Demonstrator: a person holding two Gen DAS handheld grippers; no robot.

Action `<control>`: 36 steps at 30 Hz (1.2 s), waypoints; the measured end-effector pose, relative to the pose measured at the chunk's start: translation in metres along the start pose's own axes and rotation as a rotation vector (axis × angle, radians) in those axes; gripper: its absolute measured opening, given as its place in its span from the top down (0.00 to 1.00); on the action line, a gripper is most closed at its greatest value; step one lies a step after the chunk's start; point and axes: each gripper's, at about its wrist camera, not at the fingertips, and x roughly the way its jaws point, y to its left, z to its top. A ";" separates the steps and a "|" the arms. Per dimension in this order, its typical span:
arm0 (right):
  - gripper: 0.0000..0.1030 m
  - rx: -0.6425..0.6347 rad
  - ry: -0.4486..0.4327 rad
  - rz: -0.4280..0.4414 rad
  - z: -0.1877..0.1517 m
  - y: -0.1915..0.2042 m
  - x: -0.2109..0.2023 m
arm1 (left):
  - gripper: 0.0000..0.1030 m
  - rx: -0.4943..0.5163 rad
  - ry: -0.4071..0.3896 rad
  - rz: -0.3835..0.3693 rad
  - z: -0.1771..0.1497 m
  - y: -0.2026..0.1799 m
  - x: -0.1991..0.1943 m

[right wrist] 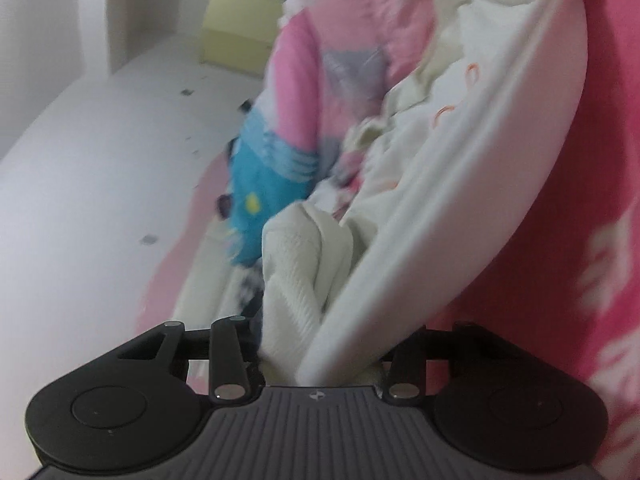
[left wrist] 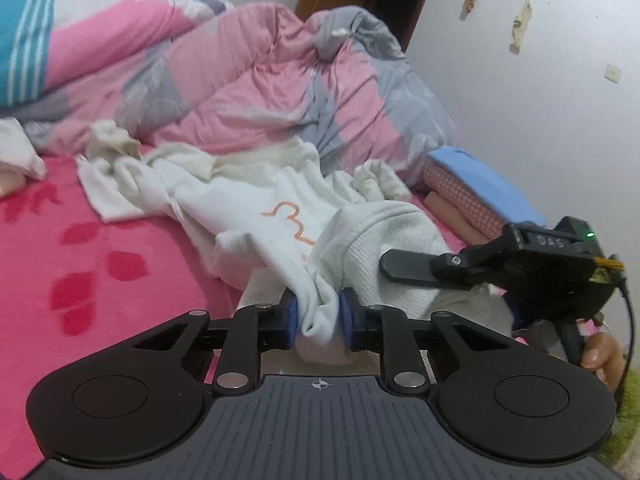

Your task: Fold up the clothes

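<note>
A white sweatshirt (left wrist: 256,196) with an orange squiggle print lies crumpled on the pink bed sheet (left wrist: 100,240). My left gripper (left wrist: 320,320) is shut on a bunched fold of its near edge, and the blue pads (left wrist: 291,314) pinch the cloth from both sides. Just to the right, my right gripper (left wrist: 396,276) lies over the ribbed hem (left wrist: 384,232). In the right wrist view the ribbed hem (right wrist: 292,276) and a smooth white edge fill my right gripper (right wrist: 320,356) and hide its fingertips. The cloth runs taut away from it.
A rumpled pink and grey quilt (left wrist: 260,80) is heaped behind the sweatshirt. A folded stack with a blue top (left wrist: 476,184) sits by the white wall (left wrist: 540,100). A person's hand (left wrist: 604,356) holds the right gripper. A teal striped item (right wrist: 264,184) lies beyond.
</note>
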 end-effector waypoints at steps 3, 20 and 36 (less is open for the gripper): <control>0.56 0.003 0.041 0.034 -0.022 0.007 -0.004 | 0.84 -0.002 0.018 -0.005 -0.007 -0.010 -0.024; 0.29 -0.005 -0.139 -0.227 0.003 -0.012 -0.162 | 0.68 -0.087 0.126 0.073 -0.039 0.021 -0.062; 0.87 -0.246 -0.202 -0.782 0.152 -0.074 -0.023 | 0.66 -0.113 0.016 0.188 -0.032 0.045 0.010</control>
